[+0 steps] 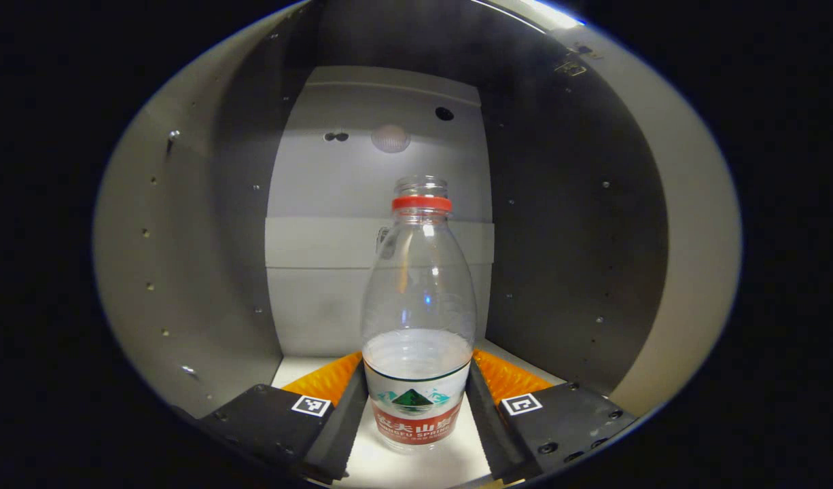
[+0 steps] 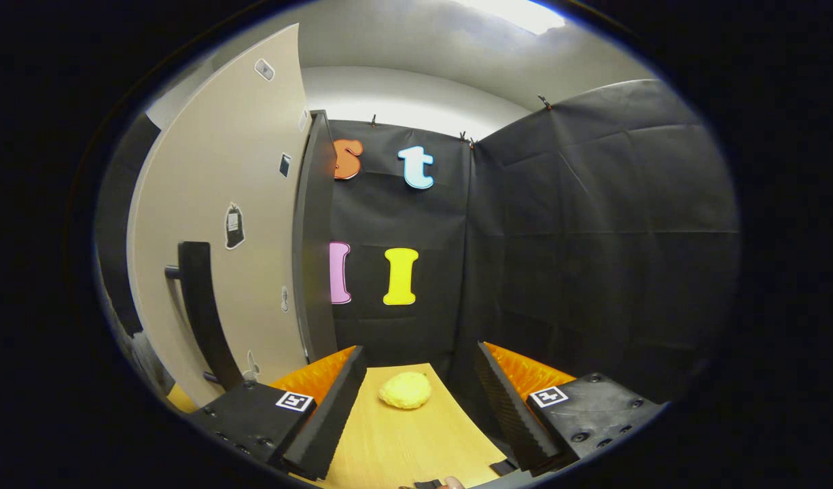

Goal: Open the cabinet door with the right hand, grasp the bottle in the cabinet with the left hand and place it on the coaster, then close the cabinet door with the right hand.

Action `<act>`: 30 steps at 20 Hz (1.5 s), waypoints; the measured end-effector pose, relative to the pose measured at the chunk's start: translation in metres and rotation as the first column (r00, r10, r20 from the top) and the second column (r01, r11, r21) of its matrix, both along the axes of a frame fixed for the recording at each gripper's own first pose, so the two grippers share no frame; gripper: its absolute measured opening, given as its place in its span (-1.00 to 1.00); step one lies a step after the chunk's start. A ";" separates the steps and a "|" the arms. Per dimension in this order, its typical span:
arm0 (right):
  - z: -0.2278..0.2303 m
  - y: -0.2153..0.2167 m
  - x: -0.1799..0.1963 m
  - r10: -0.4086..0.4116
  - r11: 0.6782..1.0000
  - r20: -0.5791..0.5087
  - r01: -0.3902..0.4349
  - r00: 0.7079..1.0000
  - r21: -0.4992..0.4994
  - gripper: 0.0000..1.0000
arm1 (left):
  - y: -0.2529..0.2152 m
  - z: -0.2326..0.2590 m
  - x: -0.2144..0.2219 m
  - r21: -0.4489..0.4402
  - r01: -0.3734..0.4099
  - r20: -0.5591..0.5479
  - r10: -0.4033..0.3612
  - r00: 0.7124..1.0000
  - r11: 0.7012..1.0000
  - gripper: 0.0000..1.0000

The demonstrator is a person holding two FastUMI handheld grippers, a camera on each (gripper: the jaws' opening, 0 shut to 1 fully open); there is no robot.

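Left gripper [image 1: 416, 401] straddled the water bottle [image 1: 417, 319] at lower center, jaws spread (not pinching yet); next: squeeze and lift.

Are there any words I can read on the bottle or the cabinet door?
Bottle, label: there is print, but it is too blurred to read.
Cabinet door, stickers: too small to read.
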State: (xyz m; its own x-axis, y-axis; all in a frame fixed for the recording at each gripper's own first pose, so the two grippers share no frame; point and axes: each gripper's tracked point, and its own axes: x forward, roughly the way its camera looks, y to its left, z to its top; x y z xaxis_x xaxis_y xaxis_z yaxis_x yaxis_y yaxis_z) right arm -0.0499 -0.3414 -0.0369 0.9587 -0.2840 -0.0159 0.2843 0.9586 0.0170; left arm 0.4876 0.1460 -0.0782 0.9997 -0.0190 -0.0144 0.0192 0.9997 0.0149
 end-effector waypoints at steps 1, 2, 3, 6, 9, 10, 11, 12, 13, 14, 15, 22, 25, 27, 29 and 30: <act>0.000 0.005 -0.005 -0.006 1.000 -0.003 0.006 1.000 -0.003 0.99 | -0.001 0.002 -0.011 -0.008 0.011 0.006 -0.011 1.000 1.000 0.53; 0.001 0.010 -0.010 -0.010 1.000 -0.008 0.010 1.000 -0.007 0.99 | -0.003 0.005 -0.023 -0.016 0.027 0.009 -0.026 1.000 1.000 0.53; 0.003 0.017 -0.017 -0.011 1.000 -0.008 0.011 1.000 -0.015 0.99 | -0.005 0.008 -0.035 -0.022 0.043 0.014 -0.043 0.999 0.999 0.53; 0.015 0.044 -0.039 -0.012 0.999 0.009 0.012 1.000 -0.034 0.89 | -0.010 0.016 -0.072 -0.033 0.107 0.041 -0.106 0.994 0.994 0.53; 0.027 0.074 -0.062 -0.013 0.999 0.040 0.014 0.999 -0.046 0.96 | -0.006 0.019 -0.108 -0.007 0.131 0.037 -0.130 0.991 0.991 0.53; 0.031 0.085 -0.068 -0.009 0.999 0.050 0.011 0.999 -0.047 0.94 | -0.006 0.018 -0.118 -0.001 0.142 0.036 -0.142 0.989 0.990 0.52; 0.035 0.096 -0.074 -0.004 0.999 0.061 0.007 0.998 -0.050 0.94 | -0.005 0.017 -0.128 0.006 0.153 0.031 -0.153 0.988 0.988 0.53; 0.038 0.107 -0.080 -0.002 0.998 0.069 0.006 0.998 -0.055 0.94 | -0.003 0.015 -0.139 0.014 0.159 0.025 -0.159 0.987 0.987 0.53; 0.040 0.116 -0.085 0.001 0.998 0.077 0.004 0.997 -0.061 0.94 | 0.000 0.013 -0.149 0.022 0.163 0.019 -0.163 0.986 0.986 0.53; 0.042 0.128 -0.089 0.007 0.998 0.082 -0.002 0.997 -0.067 0.94 | 0.003 0.011 -0.160 0.028 0.168 0.013 -0.168 0.986 0.985 0.53; 0.044 0.141 -0.092 0.018 0.997 0.089 -0.012 0.996 -0.071 0.94 | 0.007 0.007 -0.170 0.030 0.173 0.006 -0.173 0.985 0.984 0.53; 0.043 0.235 -0.069 0.176 0.982 0.081 -0.170 0.981 -0.086 0.94 | 0.038 -0.028 -0.240 0.005 0.215 -0.042 -0.215 0.976 0.977 0.52; 0.036 0.274 -0.051 0.224 0.971 0.073 -0.216 0.972 -0.105 0.94 | 0.061 -0.047 -0.263 -0.036 0.193 -0.054 -0.195 0.979 0.981 0.53; 0.024 0.301 -0.039 0.274 0.959 0.060 -0.268 0.960 -0.093 0.95 | 0.072 -0.061 -0.277 -0.076 0.170 -0.058 -0.174 0.983 0.983 0.53; 0.017 0.319 -0.024 0.311 0.949 0.068 -0.307 0.948 -0.070 0.94 | 0.078 -0.077 -0.292 -0.099 0.160 -0.060 -0.166 0.984 0.982 0.53; 0.014 0.328 -0.014 0.331 0.943 0.077 -0.327 0.940 -0.062 0.95 | 0.079 -0.085 -0.297 -0.097 0.161 -0.061 -0.167 0.984 0.982 0.53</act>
